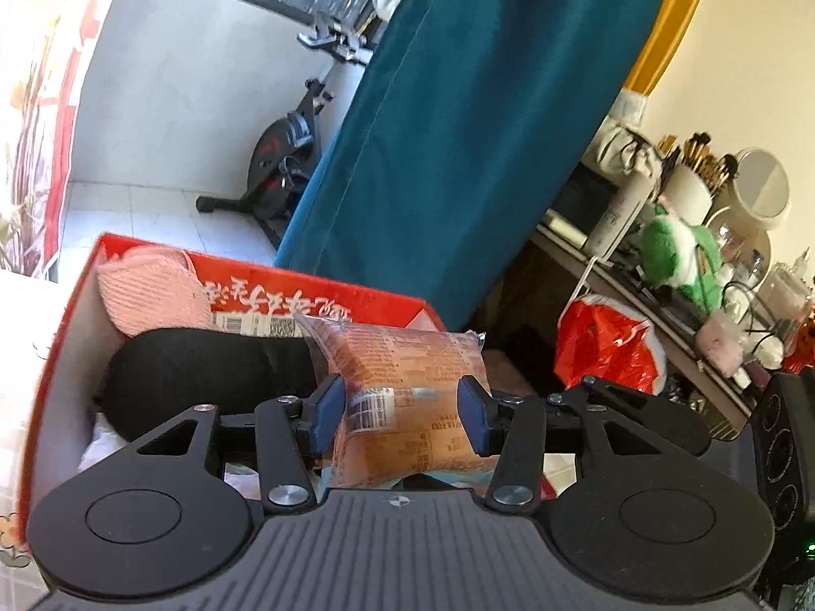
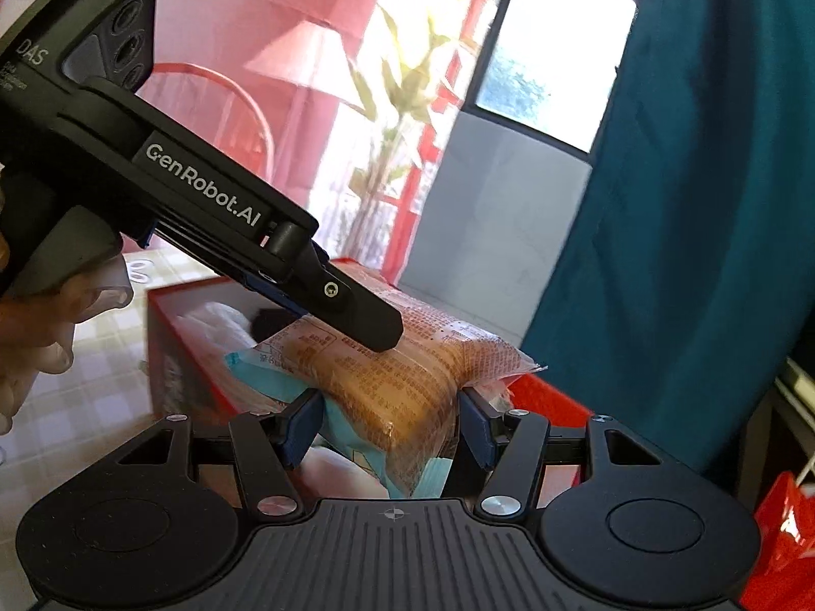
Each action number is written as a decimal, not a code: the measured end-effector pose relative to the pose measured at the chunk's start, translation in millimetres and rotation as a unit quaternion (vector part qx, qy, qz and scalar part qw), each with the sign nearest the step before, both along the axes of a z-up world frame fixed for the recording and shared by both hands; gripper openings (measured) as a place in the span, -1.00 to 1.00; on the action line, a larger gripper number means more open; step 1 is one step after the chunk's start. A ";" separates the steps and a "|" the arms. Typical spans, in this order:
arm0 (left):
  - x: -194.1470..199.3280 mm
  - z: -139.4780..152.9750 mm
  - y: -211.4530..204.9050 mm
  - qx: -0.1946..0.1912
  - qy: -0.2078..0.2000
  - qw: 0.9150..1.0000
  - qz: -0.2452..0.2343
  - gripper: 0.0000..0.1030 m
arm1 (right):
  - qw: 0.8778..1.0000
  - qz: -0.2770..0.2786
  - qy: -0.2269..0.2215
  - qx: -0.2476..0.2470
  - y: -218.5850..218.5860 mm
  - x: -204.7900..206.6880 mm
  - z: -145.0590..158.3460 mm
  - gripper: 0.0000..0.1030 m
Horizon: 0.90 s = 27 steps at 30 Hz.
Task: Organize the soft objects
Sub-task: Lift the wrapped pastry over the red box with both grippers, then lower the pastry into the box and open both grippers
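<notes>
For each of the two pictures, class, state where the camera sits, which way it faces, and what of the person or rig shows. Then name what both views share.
Left wrist: sits on the left claw, facing forward over the red box toward the teal curtain; only its own claw shows.
Right wrist: sits on the right claw, facing the window; the left claw's body and a hand show.
Shared: the wrapped bread packet, gripped by both claws, box, curtain.

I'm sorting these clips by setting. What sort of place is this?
Most likely a lived-in home, perhaps a bedroom or living area: an exercise bike by the window, a teal curtain, and a cluttered dresser shelf with a round mirror and brushes.
</notes>
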<state>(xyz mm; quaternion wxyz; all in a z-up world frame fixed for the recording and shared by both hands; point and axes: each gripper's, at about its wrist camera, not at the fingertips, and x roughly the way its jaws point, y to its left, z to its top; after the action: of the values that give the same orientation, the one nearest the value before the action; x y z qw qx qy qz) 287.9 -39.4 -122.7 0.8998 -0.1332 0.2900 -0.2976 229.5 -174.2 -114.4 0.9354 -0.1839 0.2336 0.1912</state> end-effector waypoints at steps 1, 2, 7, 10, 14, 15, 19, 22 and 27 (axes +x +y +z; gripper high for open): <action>2.9 -3.5 -1.8 0.004 0.004 1.000 -0.001 -0.03 | 1.000 -0.008 0.008 0.000 -1.8 4.6 -5.1 0.08; 4.9 -6.5 -4.4 0.010 0.007 1.000 -0.001 -0.03 | 1.000 -0.014 0.014 -0.001 -3.8 8.5 -10.0 0.08; -0.7 -12.0 5.4 0.061 -0.014 0.998 0.023 -0.03 | 0.999 -0.041 0.034 0.006 -15.5 14.5 -17.8 0.10; -3.0 -10.1 18.3 0.085 -0.030 0.995 0.053 -0.04 | 0.998 -0.044 0.032 0.036 -25.0 10.7 -12.3 0.08; -5.6 -8.5 32.1 0.111 -0.042 0.989 0.087 -0.05 | 0.997 -0.041 0.008 0.062 -31.1 5.7 -0.6 0.04; -6.2 -8.4 33.4 0.120 -0.045 0.987 0.094 -0.05 | 0.997 -0.042 0.005 0.070 -31.1 6.6 1.6 -0.02; -7.5 -8.1 33.6 0.147 -0.050 0.982 0.110 -0.05 | 0.994 -0.060 0.018 0.088 -24.7 23.2 7.3 -0.46; -8.6 -9.4 35.6 0.152 -0.048 0.981 0.113 -0.05 | 0.991 -0.081 0.049 0.098 -20.0 39.5 -1.1 -0.54; -9.9 -10.1 34.8 0.160 -0.044 0.979 0.116 -0.05 | 0.982 -0.111 0.116 0.096 -16.0 61.2 -25.4 -0.59</action>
<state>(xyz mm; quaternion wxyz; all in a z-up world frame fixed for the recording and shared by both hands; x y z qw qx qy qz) 278.0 -4.6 -132.8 0.9496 -0.0071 0.2769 -0.1467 290.7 -190.2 -139.8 0.9309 -0.0431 0.3397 0.1275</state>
